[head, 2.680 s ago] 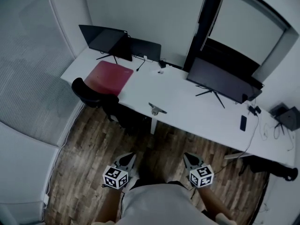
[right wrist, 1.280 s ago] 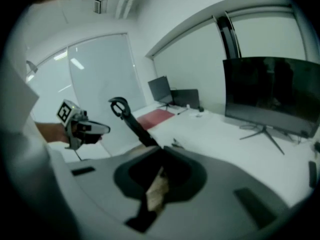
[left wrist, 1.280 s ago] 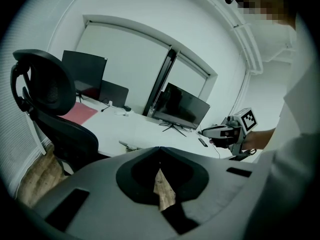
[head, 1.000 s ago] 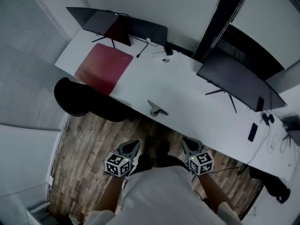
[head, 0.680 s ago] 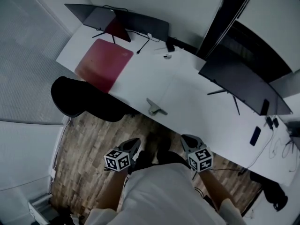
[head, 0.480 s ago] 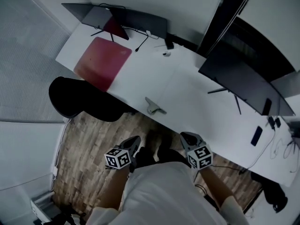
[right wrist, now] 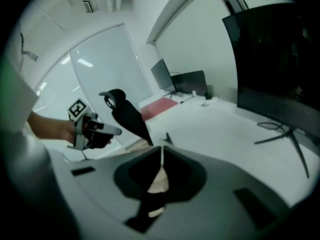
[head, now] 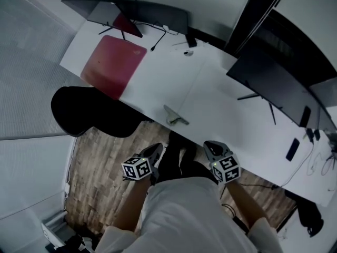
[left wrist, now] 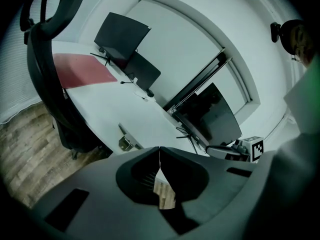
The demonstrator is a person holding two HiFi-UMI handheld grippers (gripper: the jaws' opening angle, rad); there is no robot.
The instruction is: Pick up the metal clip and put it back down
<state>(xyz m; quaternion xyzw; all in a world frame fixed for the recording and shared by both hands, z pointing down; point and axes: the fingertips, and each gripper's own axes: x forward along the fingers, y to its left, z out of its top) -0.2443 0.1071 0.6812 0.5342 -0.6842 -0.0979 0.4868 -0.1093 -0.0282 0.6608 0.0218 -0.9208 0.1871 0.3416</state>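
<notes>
At the left of the head view, a flat dark-red rectangular mat [head: 113,65] lies on the long white desk [head: 158,83], with a black office chair [head: 89,112] pushed against the near edge below it. Next comes the left gripper [head: 157,149], held low over the wood-plank floor. Its own view shows the jaws pressed together along a thin seam with nothing between them.

Ahead of it and slightly to its right, the small grey metal clip [head: 175,116] rests on the desk just inside the near edge. Its long axis runs from upper left to lower right, roughly along that edge. It also appears beyond the closed jaws in the left gripper view [left wrist: 127,140].

The right gripper [head: 209,145] is likewise closed and empty, and the clip lies ahead of it and to its left. By this reading the left gripper is somewhat the nearer of the two. Either would need to part its jaws before closing across the clip's narrow width.

Compared with one second earlier, both grippers stand closer to the desk edge and the clip. The left marker cube shows a rolled face.
</notes>
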